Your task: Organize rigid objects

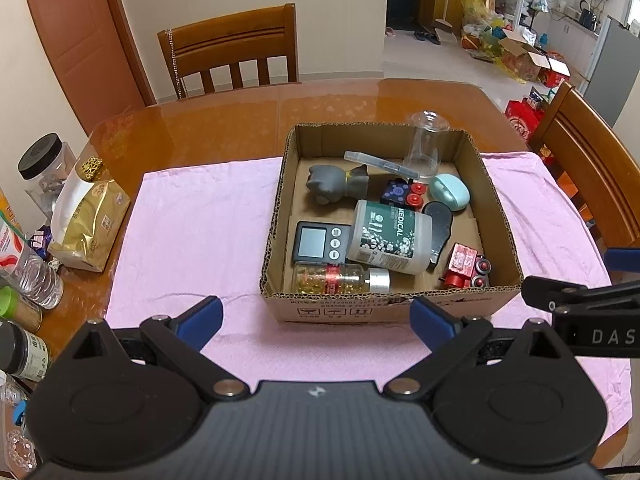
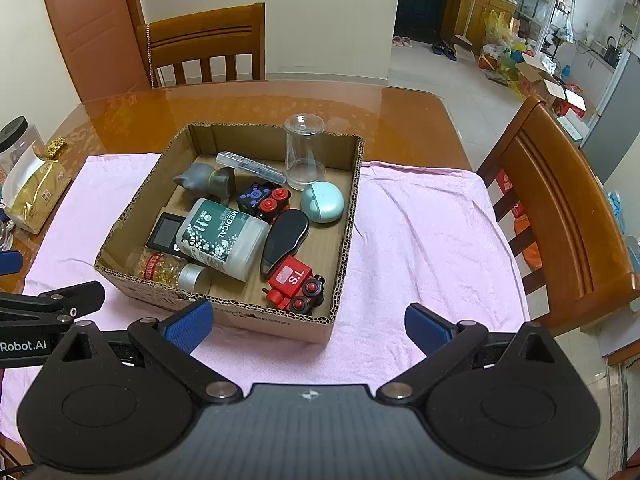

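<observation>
Both the left gripper [image 1: 316, 314] and right gripper [image 2: 308, 320] hover with jaws spread wide (holding nothing) before the cardboard box [image 1: 340, 312] on the pink cloth [image 1: 192, 240].

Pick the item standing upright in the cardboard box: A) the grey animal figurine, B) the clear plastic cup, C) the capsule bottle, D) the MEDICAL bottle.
B: the clear plastic cup stands upside down at the far wall of the cardboard box, while the other three lie on their sides.
</observation>
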`<state>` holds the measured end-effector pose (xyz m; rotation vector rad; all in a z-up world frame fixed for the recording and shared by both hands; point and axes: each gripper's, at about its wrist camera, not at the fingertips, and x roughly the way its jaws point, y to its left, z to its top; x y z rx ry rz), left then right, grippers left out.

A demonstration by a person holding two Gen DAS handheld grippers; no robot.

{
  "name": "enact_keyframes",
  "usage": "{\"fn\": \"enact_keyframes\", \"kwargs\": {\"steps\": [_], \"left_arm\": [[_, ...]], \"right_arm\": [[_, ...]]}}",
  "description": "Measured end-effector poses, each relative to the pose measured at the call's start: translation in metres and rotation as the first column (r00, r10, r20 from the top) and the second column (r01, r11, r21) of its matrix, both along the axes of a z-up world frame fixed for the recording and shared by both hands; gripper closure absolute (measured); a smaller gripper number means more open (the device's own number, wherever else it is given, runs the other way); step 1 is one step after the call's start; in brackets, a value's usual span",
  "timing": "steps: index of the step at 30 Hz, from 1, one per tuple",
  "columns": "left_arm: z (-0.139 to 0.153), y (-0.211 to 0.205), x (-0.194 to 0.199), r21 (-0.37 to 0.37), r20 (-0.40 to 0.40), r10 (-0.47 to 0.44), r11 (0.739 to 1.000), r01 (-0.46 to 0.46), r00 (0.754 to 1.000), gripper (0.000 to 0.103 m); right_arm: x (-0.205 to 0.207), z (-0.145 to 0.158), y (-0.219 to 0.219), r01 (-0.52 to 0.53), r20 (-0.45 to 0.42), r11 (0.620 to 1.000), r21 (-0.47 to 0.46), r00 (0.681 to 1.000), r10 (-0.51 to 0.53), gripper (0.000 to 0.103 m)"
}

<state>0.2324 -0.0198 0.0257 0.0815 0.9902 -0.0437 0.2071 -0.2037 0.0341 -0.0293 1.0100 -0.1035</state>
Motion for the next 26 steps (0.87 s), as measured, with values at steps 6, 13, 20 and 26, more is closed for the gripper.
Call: {"fn": "enact_keyframes", "kwargs": {"steps": [6,13,20,26], "left_arm": [[0.0002,-0.0013,0.0,0.0,-0.001,-0.001,1.0,0.001,1.0,0.004],[0.0004,-0.002,-0.001,0.002,0.002,0.002,1.0,-0.002,1.0,0.004],[0.0013,-0.0031,-0.0011,0.005,0.003,0.004,1.0,-0.004,1.0,0.004],[0.0032,-0.0036,-0.0012,-0.001,0.004,0.008,1.0,-0.008,1.0,0.004]], "right_arm": [[-0.002,0.0003,-0.0008,-0.004,-0.001,1.0,0.001,1.0,0.004,0.0],[-0.0025,0.0011,-0.0021,-0.006,0.002,1.0,0.001,1.0,0.006,0.0],[-0.0027,0.001,-0.0028,-0.008,0.004,1.0,0.001,1.0,0.008,0.0],[-0.0026,0.0011,-0.0031,-0.012,0.002,1.0,0.0,1.0,0.012,0.0]]}}
